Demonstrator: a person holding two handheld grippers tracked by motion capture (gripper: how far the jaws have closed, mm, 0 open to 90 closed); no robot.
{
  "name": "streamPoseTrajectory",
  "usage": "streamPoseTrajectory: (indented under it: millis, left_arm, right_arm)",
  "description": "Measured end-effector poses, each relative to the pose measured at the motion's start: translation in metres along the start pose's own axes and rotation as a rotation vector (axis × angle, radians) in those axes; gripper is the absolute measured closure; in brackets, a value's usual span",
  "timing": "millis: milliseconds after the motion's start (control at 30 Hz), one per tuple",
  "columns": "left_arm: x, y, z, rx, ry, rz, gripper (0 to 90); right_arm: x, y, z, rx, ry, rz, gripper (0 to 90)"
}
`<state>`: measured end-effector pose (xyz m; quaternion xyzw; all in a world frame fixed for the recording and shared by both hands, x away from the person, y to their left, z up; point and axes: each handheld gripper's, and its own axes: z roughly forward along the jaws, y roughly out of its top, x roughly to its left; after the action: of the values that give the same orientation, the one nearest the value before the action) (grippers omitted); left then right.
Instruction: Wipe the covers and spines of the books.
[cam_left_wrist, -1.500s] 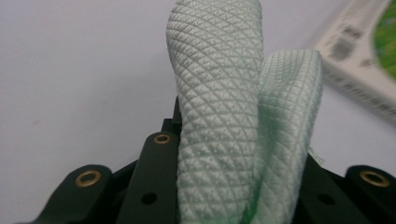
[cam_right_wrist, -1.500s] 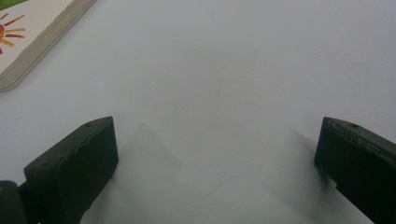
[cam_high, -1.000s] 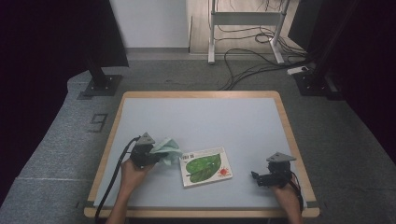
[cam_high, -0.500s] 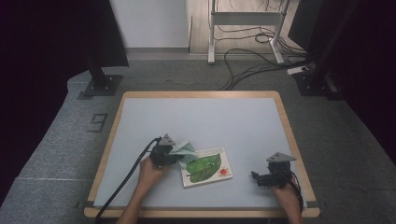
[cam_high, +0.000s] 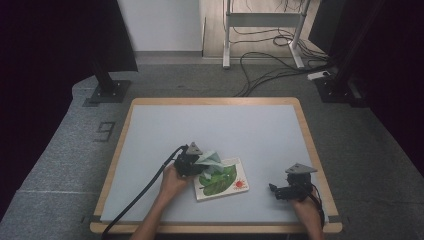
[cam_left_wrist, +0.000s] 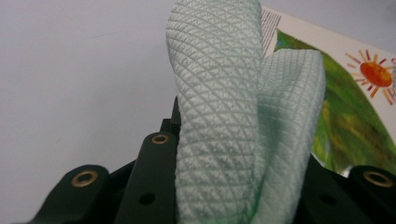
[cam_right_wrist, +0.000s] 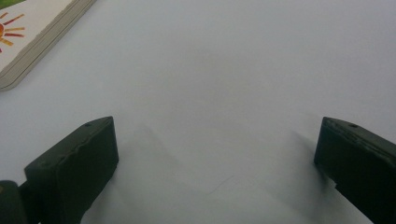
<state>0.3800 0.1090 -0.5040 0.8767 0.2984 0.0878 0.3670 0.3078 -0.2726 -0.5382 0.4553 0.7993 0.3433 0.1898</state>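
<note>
A pale green textured cloth is pinched in my left gripper, which is shut on it at the left edge of a picture book. The book lies flat on the table, its cover showing a green leaf and a red sun. In the left gripper view the cloth stands folded up between the black jaws, with the book just behind it. My right gripper rests low on the table to the right of the book, open with nothing between its jaws. The right gripper view catches the book's corner at top left.
The grey table top has a wooden rim. A black cable trails from the left gripper toward the front edge. Beyond the table are stand bases, a desk frame and floor cables.
My left gripper has carried the cloth to the right, from left of the book to over its left edge. The right gripper has stayed put.
</note>
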Motion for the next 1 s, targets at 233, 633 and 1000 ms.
streamPoseTrajectory:
  millis: [233,633,1000]
  left_arm:
    - [-0.007,0.018,0.017,0.019,-0.025,0.023,73.2]
    - [-0.022,0.048,0.05,0.036,-0.06,0.061,73.2]
    - [-0.038,0.06,0.067,0.02,-0.11,0.074,73.1]
  right_arm:
    - [0.0,0.0,0.0,0.0,0.0,0.001,0.0]
    - [0.0,0.0,0.0,0.0,0.001,0.0,0.0]
    - [0.0,0.0,0.0,0.0,0.002,0.0,0.0]
